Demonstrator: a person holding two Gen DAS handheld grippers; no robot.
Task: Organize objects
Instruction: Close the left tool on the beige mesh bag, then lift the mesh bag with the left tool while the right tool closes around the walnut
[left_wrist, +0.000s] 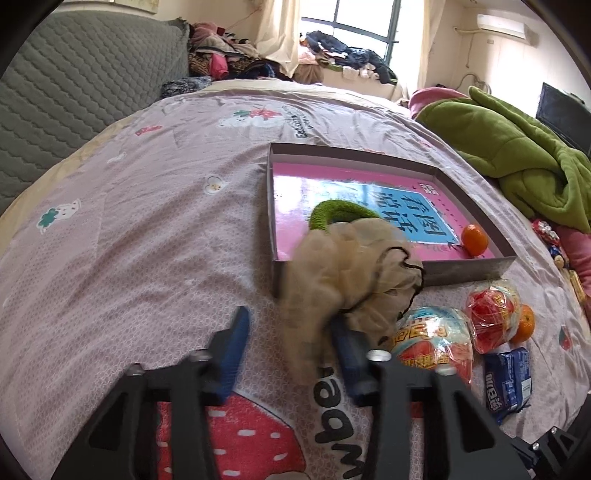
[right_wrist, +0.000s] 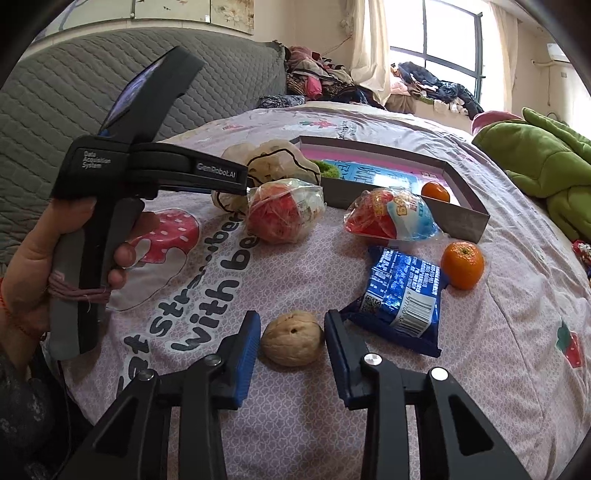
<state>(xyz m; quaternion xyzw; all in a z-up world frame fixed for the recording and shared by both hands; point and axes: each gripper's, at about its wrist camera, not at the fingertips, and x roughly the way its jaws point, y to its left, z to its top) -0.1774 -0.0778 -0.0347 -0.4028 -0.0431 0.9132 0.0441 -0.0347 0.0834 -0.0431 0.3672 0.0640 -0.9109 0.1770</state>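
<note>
Bed (left_wrist: 129, 221): lilac sheet with a strawberry print, readable text "with be", the rest cut off.
Grey box (left_wrist: 461, 267) lies flat on the sheet. Its pink liner has a blue panel of large Chinese characters. A green fuzzy ring (left_wrist: 332, 210) and one mandarin (right_wrist: 436, 191) sit inside.
Left claw (left_wrist: 288, 319), held in a hand (right_wrist: 29, 258), is marked "GenRobot.AI" and "Data Acquisition System". Jaws apart. The beige mesh drawstring bag (left_wrist: 354, 266) hangs between them against one finger, at the box's near corner; blurred.
Two red snack packs (right_wrist: 280, 210) (right_wrist: 391, 214) lie in front of the box.
Blue packet (right_wrist: 402, 295) shows a barcode and small print, unreadable.
Second mandarin (right_wrist: 462, 264) is on the sheet beside the packet.
Right claw (right_wrist: 292, 316) is clamped on the walnut (right_wrist: 293, 338), on the sheet.
</note>
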